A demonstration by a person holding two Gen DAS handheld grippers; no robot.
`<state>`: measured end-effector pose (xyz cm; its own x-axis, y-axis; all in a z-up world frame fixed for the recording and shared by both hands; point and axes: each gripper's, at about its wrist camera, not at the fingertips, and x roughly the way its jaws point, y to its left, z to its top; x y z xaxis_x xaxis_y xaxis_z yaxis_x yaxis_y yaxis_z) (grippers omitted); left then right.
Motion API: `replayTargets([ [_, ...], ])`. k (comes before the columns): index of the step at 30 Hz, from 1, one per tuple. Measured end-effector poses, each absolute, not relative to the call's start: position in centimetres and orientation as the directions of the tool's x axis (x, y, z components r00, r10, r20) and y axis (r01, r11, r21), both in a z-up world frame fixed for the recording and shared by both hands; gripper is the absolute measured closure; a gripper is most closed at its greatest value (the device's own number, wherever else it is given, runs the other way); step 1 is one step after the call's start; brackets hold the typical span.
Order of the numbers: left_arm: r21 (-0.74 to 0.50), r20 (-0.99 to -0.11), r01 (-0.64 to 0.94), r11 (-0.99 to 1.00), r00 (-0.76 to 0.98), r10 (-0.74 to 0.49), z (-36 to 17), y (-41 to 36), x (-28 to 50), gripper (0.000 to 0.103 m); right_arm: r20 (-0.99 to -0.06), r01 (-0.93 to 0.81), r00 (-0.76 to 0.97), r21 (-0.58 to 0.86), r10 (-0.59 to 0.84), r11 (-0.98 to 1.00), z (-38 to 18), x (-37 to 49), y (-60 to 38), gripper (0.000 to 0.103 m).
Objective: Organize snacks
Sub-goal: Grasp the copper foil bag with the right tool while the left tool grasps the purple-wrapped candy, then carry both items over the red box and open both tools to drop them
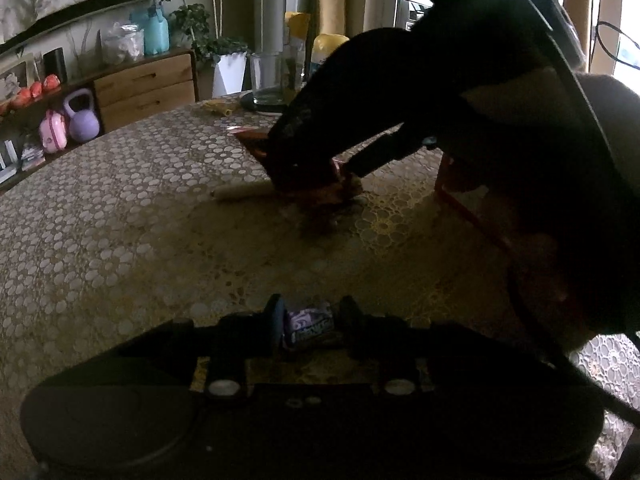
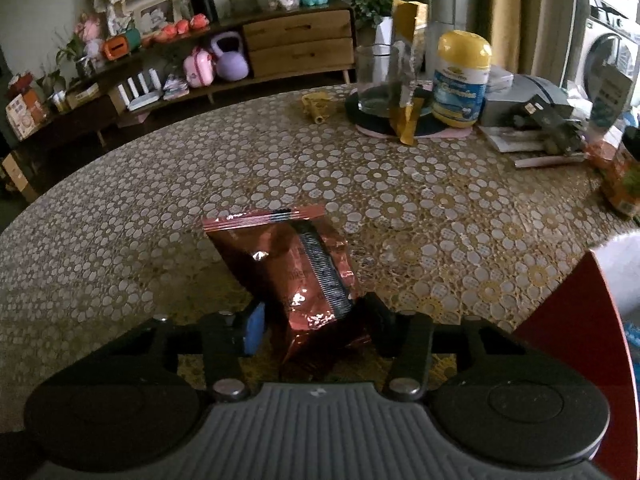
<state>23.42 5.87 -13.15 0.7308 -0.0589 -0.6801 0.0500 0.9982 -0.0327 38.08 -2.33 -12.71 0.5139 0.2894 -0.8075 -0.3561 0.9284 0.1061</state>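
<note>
My left gripper [image 1: 309,322] is shut on a small purple candy pack [image 1: 308,320], held just above the patterned tablecloth [image 1: 140,220]. My right gripper [image 2: 314,322] is shut on a shiny red-brown snack bag [image 2: 296,268], which rests on the table and leans away from me. In the left wrist view the right gripper [image 1: 320,168] shows as a dark shape at the table's middle with the red bag's edge [image 1: 250,138] beside it. A red box [image 2: 580,340] stands at the right edge, and it also shows in the left wrist view [image 1: 472,216].
At the table's far side stand a glass [image 2: 376,80], a tall gold pouch [image 2: 408,76], a yellow-lidded jar [image 2: 462,78] on a dark mat, papers and a device [image 2: 548,120]. An orange packet [image 2: 624,180] is at the right edge. A pale stick [image 1: 244,191] lies mid-table.
</note>
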Motion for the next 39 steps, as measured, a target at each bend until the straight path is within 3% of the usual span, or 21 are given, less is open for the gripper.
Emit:
replayTargets([
  [18,-0.057,-0.679,0.009,0.998,0.732,-0.045,-11.2,5.9,21.1,0.079,-0.776,-0.342,0.539,0.154,0.328,0.927,-7.9,32.4,-6.4,0.056],
  [39,-0.065,-0.607,0.068,0.996,0.789,-0.094,-4.2,1.7,15.8,0.079,-0.73,-0.336,0.588,0.172,0.349,0.926,-0.4,21.7,-14.6,0.056],
])
